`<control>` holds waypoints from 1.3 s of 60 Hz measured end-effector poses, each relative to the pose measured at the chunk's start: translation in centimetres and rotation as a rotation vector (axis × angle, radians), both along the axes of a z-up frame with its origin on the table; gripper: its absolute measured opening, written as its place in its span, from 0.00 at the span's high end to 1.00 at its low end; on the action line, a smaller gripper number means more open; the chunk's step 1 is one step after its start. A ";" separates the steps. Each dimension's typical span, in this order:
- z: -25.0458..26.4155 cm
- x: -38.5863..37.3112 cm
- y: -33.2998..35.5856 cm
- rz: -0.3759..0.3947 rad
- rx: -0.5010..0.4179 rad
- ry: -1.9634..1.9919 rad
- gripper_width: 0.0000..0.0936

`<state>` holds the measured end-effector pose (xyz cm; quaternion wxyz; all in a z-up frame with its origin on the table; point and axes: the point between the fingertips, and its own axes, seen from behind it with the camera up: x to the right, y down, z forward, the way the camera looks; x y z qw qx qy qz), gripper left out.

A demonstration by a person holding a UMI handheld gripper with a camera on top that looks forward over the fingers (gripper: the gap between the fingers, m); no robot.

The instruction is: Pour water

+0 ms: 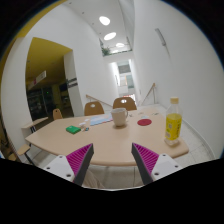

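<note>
A bottle of yellow liquid (174, 123) with a pale cap stands upright on a wooden coaster at the right end of the light wooden table (105, 143). A white mug (120, 116) stands near the table's middle, beyond the fingers. A round red coaster (144, 122) lies between the mug and the bottle. My gripper (113, 162) is open and empty, its magenta pads (80, 158) wide apart, held back from the table's near edge. The bottle is ahead and to the right of the right finger.
A green object (73, 129) and a flat whitish item (98, 120) lie on the table's left part. Two wooden chairs (110, 105) stand behind the table. A yellow-walled recess with shelves is at the left; a bright corridor runs behind.
</note>
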<state>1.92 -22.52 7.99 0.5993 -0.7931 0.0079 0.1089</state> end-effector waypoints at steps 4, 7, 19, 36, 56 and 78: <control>0.3 -0.8 -1.0 -0.019 -0.005 -0.008 0.11; 0.5 -0.5 -1.0 -0.028 0.003 -0.006 0.10; 1.5 3.9 -0.8 -0.103 0.018 -0.031 0.11; 0.6 13.9 3.8 -0.313 0.028 -0.128 0.11; -1.6 22.7 12.8 -0.520 0.034 -0.144 0.12; -1.6 22.6 14.6 -0.492 0.087 -0.139 0.61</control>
